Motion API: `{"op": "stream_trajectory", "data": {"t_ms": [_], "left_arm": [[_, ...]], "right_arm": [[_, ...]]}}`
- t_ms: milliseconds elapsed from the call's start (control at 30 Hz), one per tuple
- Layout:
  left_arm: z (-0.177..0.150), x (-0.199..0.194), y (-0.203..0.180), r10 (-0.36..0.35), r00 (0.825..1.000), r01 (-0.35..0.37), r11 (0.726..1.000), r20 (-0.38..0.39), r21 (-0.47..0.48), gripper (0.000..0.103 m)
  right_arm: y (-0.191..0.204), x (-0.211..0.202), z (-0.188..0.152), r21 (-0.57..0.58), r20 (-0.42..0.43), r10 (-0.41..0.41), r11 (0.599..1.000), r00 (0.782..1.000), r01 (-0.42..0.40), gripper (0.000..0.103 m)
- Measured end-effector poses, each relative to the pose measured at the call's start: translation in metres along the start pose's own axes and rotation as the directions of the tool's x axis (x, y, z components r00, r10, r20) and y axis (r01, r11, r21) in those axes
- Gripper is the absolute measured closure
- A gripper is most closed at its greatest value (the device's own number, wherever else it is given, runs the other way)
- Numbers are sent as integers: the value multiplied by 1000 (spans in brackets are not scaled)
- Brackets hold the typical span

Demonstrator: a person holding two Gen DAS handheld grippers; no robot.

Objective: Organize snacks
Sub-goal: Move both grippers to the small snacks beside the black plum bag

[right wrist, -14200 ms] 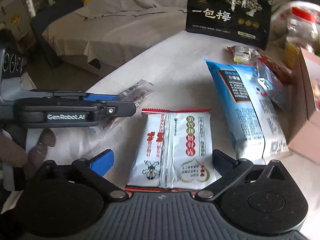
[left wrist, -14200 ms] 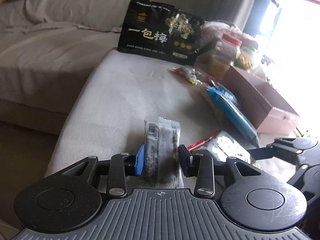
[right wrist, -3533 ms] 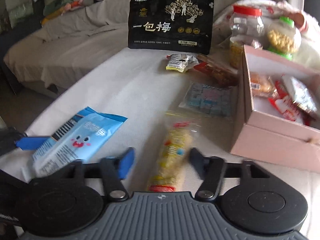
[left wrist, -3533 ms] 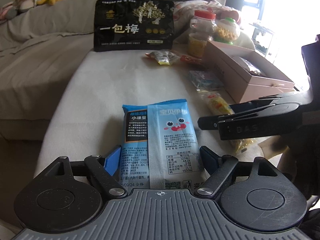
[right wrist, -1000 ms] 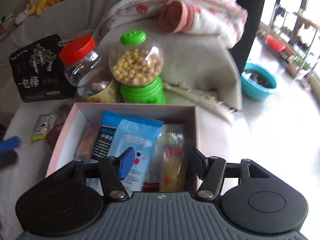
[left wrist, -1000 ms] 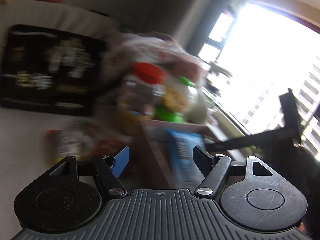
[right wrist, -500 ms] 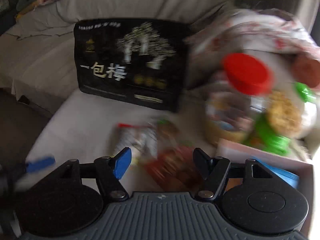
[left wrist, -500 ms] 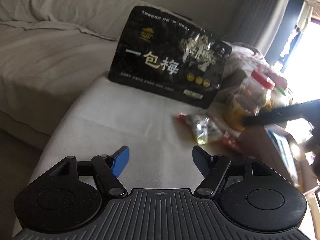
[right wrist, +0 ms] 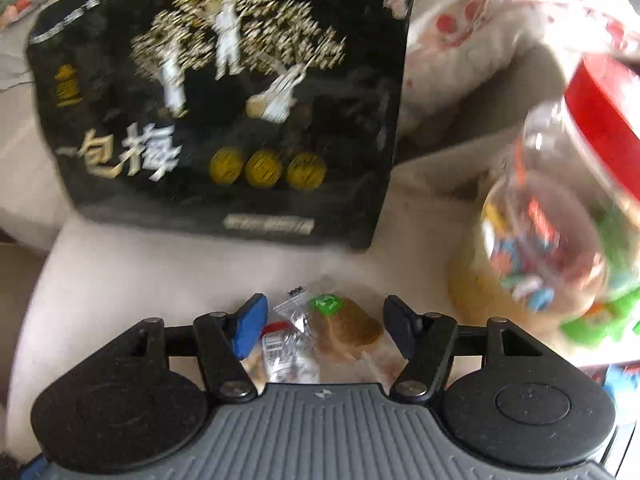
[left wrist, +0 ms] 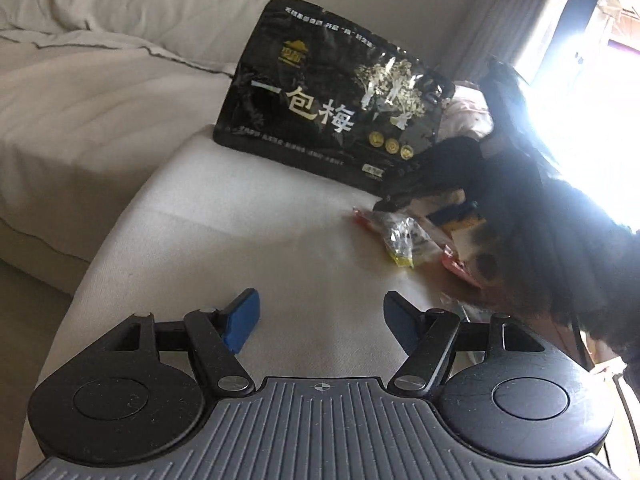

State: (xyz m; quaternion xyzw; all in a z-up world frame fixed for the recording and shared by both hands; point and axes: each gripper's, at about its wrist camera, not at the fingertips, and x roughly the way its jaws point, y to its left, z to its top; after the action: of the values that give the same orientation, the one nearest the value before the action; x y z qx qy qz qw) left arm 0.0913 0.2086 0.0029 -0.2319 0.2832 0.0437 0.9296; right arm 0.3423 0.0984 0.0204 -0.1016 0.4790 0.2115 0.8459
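Small snack packets are seen between the closing right gripper jaws, untouched; left gripper closing, empty.

On the big black bag standing at the back of my table I read the large pale characters 一包梅, under a small gold emblem. From my right wrist view the same 一包梅 shows on that bag, blurred. The bag's finer lines of print and its white label are too small to read. The barcode on the small clear packet is unreadable too.
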Motion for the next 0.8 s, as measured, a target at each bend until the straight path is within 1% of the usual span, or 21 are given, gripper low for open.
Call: {"op": "stream_trajectory", "data": {"t_ms": [67, 200, 333, 367, 400, 467, 533, 567, 633, 667, 700, 733, 800], "left_arm": [[0, -1, 1, 2, 1000, -2, 1000, 1, -2, 32], [0, 0, 0, 7, 1000, -7, 1000, 0, 3, 32], [-1, 0, -1, 14, 1000, -14, 1000, 1, 14, 32], [-2, 0, -2, 16, 1000, -16, 1000, 2, 17, 32], [-2, 0, -2, 18, 1000, -18, 1000, 2, 20, 32], [-3, 1, -3, 20, 1000, -20, 999, 3, 26, 32], [-3, 1, -3, 22, 1000, -22, 999, 4, 30, 32], [-3, 1, -3, 22, 1000, -22, 999, 4, 31, 32], [-3, 1, -3, 24, 1000, -24, 999, 4, 34, 32], [-3, 1, -3, 25, 1000, -25, 999, 4, 36, 32], [-3, 1, -3, 24, 1000, -25, 999, 5, 36, 32], [-3, 1, -3, 25, 1000, -25, 999, 5, 36, 32], [-3, 2, -3, 25, 1000, -25, 999, 6, 37, 32]], "right_arm": [[3, -9, -10, -18, -19, 37, 999, 999, -37, 44], [16, -28, -39, -75, -62, 106, 991, 992, -111, 44], [23, -50, -64, -113, -120, 212, 968, 970, -226, 44], [25, -57, -71, -124, -115, 210, 967, 971, -224, 45], [28, -62, -76, -139, -98, 191, 969, 977, -204, 45], [28, -78, -89, -190, -25, 129, 973, 991, -131, 44], [25, -87, -98, -221, 50, 53, 974, 997, -41, 44], [22, -87, -93, -211, 66, 28, 978, 997, -13, 44], [4, -81, -87, -128, 49, 1, 992, 999, 5, 44], [-2, -78, -84, -90, 46, -2, 996, 999, 6, 50], [-3, -80, -84, -91, 57, 2, 996, 998, 4, 52], [-3, -81, -83, -99, 50, -1, 995, 999, 6, 52], [-4, -86, -89, -103, 22, 31, 994, 999, -29, 53]]}}
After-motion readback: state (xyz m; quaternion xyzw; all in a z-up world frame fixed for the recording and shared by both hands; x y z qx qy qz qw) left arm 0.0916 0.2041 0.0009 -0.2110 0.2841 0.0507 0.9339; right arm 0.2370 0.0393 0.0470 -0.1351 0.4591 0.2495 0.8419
